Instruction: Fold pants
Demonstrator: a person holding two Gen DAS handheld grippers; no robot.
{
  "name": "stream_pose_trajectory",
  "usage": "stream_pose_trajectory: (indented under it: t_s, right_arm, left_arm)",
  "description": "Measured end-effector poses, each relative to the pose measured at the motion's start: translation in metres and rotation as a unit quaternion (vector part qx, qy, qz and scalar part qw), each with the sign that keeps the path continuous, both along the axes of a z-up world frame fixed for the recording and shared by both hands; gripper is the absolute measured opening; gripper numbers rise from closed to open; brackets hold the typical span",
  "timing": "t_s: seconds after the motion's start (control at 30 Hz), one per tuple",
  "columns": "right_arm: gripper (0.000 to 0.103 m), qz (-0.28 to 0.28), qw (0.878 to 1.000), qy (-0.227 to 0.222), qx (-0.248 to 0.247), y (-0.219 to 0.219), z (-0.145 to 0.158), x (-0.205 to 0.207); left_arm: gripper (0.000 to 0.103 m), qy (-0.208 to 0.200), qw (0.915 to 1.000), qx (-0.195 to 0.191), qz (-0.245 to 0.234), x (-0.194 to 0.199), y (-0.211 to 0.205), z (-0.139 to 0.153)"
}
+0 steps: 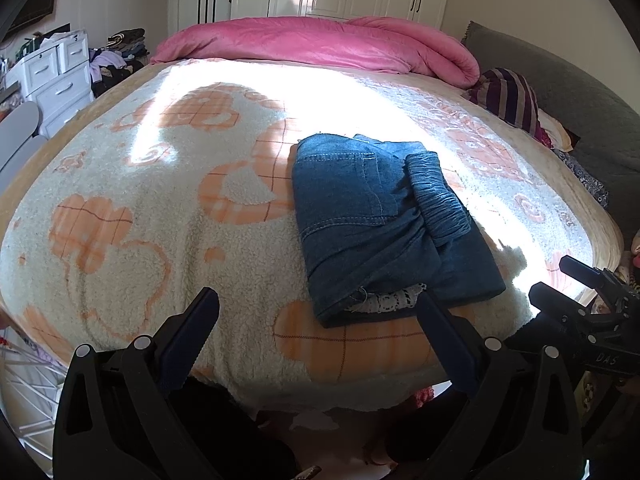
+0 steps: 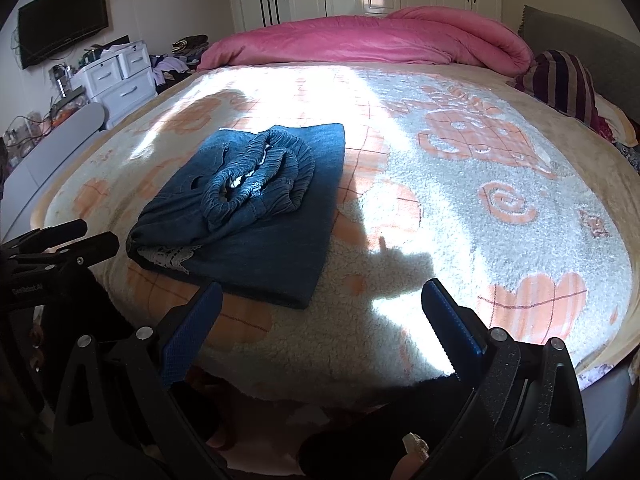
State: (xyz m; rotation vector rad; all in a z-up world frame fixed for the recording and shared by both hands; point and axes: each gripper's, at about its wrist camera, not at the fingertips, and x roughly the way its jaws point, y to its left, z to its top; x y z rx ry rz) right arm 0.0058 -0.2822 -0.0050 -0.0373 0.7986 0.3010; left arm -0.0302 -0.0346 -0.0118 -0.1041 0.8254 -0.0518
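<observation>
On the bed (image 1: 120, 184), near its front edge, I see the pants (image 1: 384, 216) lying folded into a compact stack, waistband bunched on top, so the folding looks done, and my left claw (image 1: 316, 312) and right claw (image 2: 322, 300) both hang wide open, empty.

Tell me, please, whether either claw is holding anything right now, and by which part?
Nothing is held: left claw and right claw are open, clear of the folded pants.
</observation>
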Motion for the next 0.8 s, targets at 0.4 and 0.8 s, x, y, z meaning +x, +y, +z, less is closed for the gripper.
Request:
stream_pose_trajectory:
  t_s: [0.4, 0.8]
  right_arm:
    - [0.094, 0.001, 1.0, 0.003, -0.002, 0.0012, -0.0024, 0.001]
    - [0.094, -0.001, 1.0, 0.009, -0.009, 0.0016, -0.0051, 0.0043]
  left_arm:
    - [0.099, 0.001, 1.0, 0.001, -0.001, 0.0002, -0.0005, -0.0002]
    - [0.099, 0.007, 0.9999, -0.008, 0.012, 0.0028, 0.0064, -0.0003]
